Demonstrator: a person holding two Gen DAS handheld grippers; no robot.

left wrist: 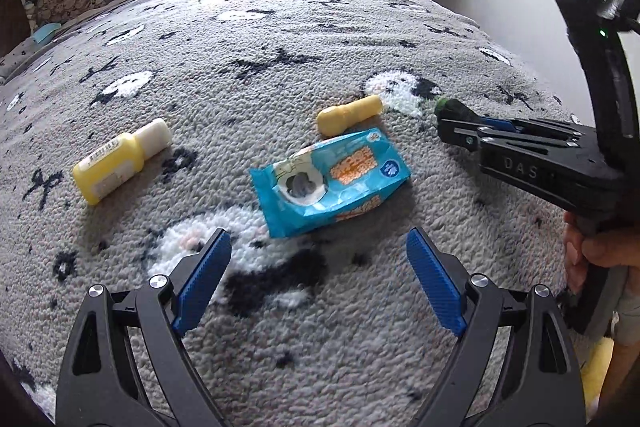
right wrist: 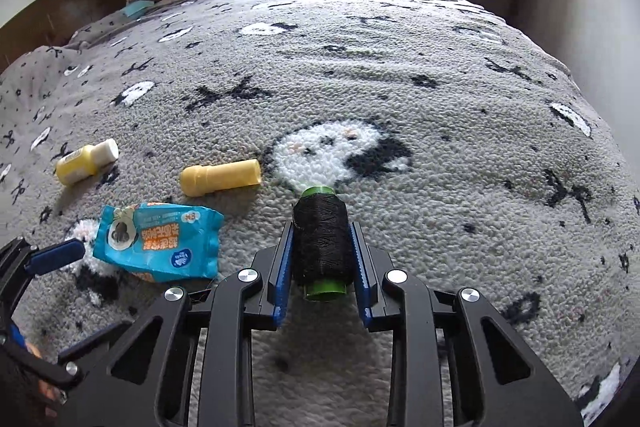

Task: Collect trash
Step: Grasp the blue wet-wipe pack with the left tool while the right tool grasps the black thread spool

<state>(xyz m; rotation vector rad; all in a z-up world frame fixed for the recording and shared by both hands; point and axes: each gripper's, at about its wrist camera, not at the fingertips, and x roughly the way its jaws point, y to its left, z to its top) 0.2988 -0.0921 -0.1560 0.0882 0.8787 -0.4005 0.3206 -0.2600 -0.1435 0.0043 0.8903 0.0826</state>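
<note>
So far only the spool (right wrist: 322, 239) is pinched in the right gripper (right wrist: 322, 259); ahead of the spread left gripper (left wrist: 318, 283) wait a packet (left wrist: 330, 181) and seemingly two bottles.

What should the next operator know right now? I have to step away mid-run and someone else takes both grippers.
Right gripper: shut on the black thread spool, lying on the grey blanket.
Left gripper: open, empty, just short of the blue wipes pack.
Loose on the blanket: wipes pack, yellow bottle with white cap, small yellow tube.
Done: spool gripped. No bin in view.
Left: carry off the spool, then collect the other three.
</note>
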